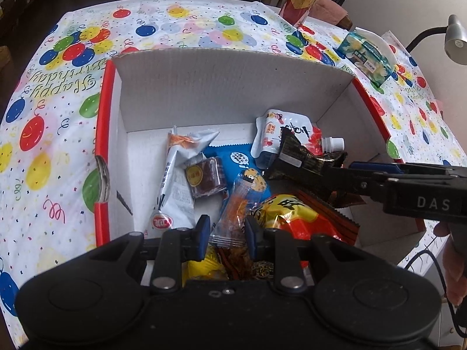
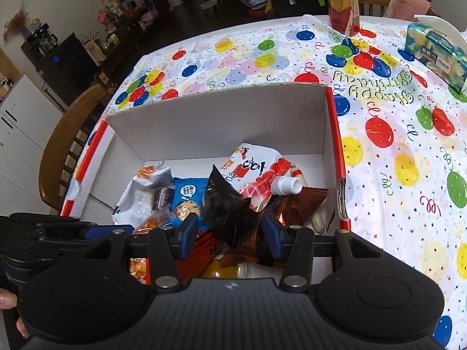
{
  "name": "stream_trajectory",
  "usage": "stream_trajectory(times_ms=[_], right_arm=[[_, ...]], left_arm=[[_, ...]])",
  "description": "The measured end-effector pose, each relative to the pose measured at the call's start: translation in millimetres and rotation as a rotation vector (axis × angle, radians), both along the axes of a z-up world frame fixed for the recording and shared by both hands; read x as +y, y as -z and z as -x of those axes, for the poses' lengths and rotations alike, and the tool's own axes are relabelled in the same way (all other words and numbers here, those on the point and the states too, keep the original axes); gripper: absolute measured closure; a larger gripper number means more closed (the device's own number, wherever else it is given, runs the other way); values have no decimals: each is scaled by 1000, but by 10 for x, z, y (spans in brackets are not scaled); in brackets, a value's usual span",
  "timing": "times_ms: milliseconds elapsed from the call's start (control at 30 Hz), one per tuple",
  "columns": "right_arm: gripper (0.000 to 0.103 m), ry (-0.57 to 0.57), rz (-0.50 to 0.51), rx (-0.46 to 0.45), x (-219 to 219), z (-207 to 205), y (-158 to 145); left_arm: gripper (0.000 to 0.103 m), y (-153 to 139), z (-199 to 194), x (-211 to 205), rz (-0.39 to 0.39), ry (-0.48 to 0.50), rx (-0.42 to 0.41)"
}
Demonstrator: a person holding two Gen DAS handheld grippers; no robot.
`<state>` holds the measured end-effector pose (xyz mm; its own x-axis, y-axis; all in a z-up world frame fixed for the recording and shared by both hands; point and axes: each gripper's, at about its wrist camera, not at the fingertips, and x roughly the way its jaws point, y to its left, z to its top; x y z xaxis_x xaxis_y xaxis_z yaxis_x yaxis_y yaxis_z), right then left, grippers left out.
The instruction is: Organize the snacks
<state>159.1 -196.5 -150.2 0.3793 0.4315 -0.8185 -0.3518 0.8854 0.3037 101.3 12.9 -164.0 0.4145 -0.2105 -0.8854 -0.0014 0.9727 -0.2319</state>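
A white cardboard box with a red rim (image 1: 233,87) (image 2: 219,122) stands on the balloon tablecloth and holds several snacks. My left gripper (image 1: 227,233) is low over the near part of the box, shut on the end of a clear orange snack packet (image 1: 233,213). My right gripper (image 2: 230,233) reaches in from the right (image 1: 344,172), shut on a crumpled black packet (image 2: 224,213) (image 1: 297,151) held above the pile. Under it lie a white spouted pouch (image 1: 280,134) (image 2: 256,163), a blue cookie packet (image 1: 233,157) and a yellow-red bag (image 1: 292,213).
An orange drink bottle (image 2: 343,3) and a pack of tissues (image 2: 435,49) stand on the table beyond the box. A desk lamp (image 1: 455,38) is at the right edge, and a wooden chair (image 2: 64,151) stands to the left. A hand (image 1: 449,262) holds the right gripper.
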Motion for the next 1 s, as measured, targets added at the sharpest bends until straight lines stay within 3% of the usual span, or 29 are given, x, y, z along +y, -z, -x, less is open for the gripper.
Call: stream_trajectory(times_ms=[100,500,567,600,633,733,1000], right_arm=[[35,5,6,-28,-15,65,-58],[31,11,-23,-61,-117,293,-278],[27,11,-28,-73,-134,341,-323],[26,11,-29,-79,-141,362,-344],[26,12,-30,-85,-150,385,-366],[24,13,-42,-97,-184,447,-424],[0,2,-63,-165,-239,682,-596]], left_arm=[[78,-20,26,-6,-1,-1,-4],[62,-188,185,-14,-4,-13,-55],[45,-235,222,-20,-16,-21,-74],[23,-263,246,-20,-21,-25,-90],[15,-292,272,-18,-22,-28,-110],[15,-371,321,-56,-31,-15,-136],[8,-584,526,-101,-39,-6,-206]])
